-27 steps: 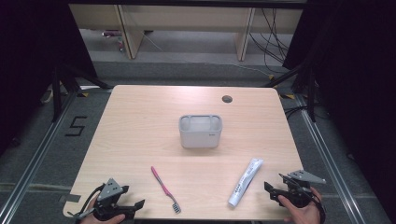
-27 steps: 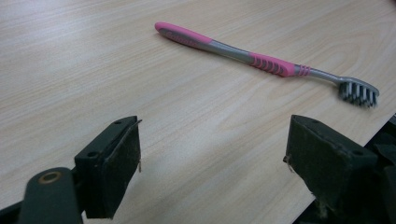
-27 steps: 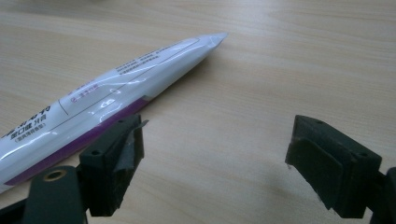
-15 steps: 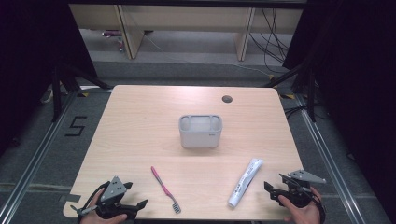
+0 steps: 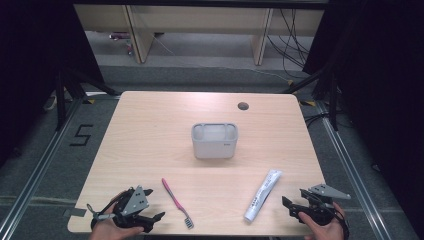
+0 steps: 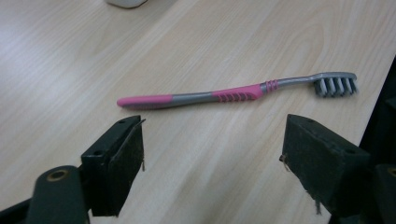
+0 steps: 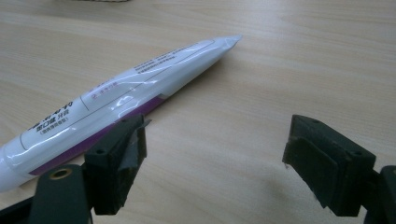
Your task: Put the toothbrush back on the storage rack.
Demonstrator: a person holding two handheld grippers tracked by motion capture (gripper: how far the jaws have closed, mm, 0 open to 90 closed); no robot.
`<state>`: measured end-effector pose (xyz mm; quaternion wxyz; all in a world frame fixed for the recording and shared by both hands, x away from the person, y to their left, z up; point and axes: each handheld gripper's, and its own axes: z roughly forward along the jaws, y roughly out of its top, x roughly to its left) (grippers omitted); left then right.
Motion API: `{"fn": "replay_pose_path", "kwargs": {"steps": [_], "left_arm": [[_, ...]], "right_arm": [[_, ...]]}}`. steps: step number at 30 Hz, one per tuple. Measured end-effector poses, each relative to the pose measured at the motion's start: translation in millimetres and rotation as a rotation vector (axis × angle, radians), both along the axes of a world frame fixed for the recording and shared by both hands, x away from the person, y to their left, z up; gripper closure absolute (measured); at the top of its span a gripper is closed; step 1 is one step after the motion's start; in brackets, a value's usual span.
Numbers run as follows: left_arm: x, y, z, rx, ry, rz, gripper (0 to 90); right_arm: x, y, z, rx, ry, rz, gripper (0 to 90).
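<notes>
The table (image 5: 150,130) carries a grey box (image 5: 214,140) at its middle. Near the front edge lie a tube (image 5: 263,195) and a toothbrush (image 5: 177,203). The right gripper (image 5: 292,209), jaws apart, sits beside the tube; the left gripper (image 5: 152,221), jaws apart, beside the toothbrush.

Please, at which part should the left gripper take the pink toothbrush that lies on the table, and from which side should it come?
Probably at the middle of the handle, from above. The toothbrush lies flat on the table, nothing touching it, its thin handle crosswise ahead of the open left gripper. The ribbed pink section looks like the best place. One jaw should pass each long side, closing across the width. Avoid the bristle head near the table edge.
</notes>
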<state>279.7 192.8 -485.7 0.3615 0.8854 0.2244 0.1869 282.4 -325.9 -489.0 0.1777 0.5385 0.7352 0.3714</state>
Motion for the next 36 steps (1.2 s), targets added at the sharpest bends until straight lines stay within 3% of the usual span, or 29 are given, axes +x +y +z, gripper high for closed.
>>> {"fn": "replay_pose_path", "kwargs": {"steps": [1, 4, 5, 6, 7, 8, 11, 13, 16, 20, 21, 22, 27, 29, 36], "left_arm": [[2.1, -2.3, 0.4, 0.008, -0.012, -0.017, 21.6], [9.7, -9.3, 5.2, 0.083, -0.038, -0.077, 23.8], [9.7, -9.3, 5.2, 0.083, -0.038, -0.077, 24.1], [14.1, -12.5, 7.0, 0.121, -0.048, -0.098, 24.5], [15.9, -14.2, 7.5, 0.135, -0.052, -0.109, 24.8], [17.7, -15.5, 8.4, 0.151, -0.05, -0.122, 25.3], [20.7, -18.9, 10.7, 0.174, -0.045, -0.145, 25.7], [22.4, -24.3, 11.9, 0.177, -0.041, -0.161, 26.1], [25.0, -30.6, 10.7, 0.179, -0.022, -0.179, 26.5], [28.3, -35.4, 10.2, 0.194, -0.01, -0.203, 27.0], [29.3, -37.1, 9.8, 0.196, -0.007, -0.211, 27.4], [30.7, -40.0, 9.8, 0.208, -0.002, -0.228, 28.4], [34.0, -46.1, 10.2, 0.239, 0.013, -0.276, 30.1], [37.1, -49.0, 11.0, 0.269, 0.025, -0.306, 32.1], [42.4, -56.2, 12.8, 0.315, 0.034, -0.345, 35.9]], "right_arm": [[-0.3, 0.5, -0.5, 0.004, -0.008, -0.001, 20.7], [-1.5, 1.9, -0.2, 0.017, 0.021, 0.006, 21.2], [-1.6, 2.2, -0.1, 0.016, 0.02, 0.009, 21.2], [-2.5, 3.4, 0.0, 0.019, 0.022, 0.0, 21.3], [-1.5, 1.8, -0.3, -0.01, 0.005, 0.013, 21.2], [-1.6, 2.2, -0.5, -0.006, 0.009, 0.016, 21.3], [-2.6, 2.8, -0.3, 0.006, 0.017, 0.014, 21.4], [-5.4, 4.4, 1.7, 0.041, 0.042, -0.01, 21.5], [-4.2, 1.0, 0.1, 0.015, 0.001, 0.018, 21.6], [-6.5, 3.1, 0.3, 0.034, 0.017, -0.006, 21.8], [-6.1, 1.2, 0.0, 0.022, -0.002, 0.017, 21.9], [-7.1, 1.4, 0.4, 0.023, 0.013, 0.026, 21.8], [-8.0, 2.1, -0.4, 0.017, 0.004, 0.024, 22.0], [-8.5, 2.0, 0.3, 0.026, 0.0, 0.031, 22.1], [-8.5, 2.6, -0.1, 0.025, 0.002, 0.036, 22.3]]}}
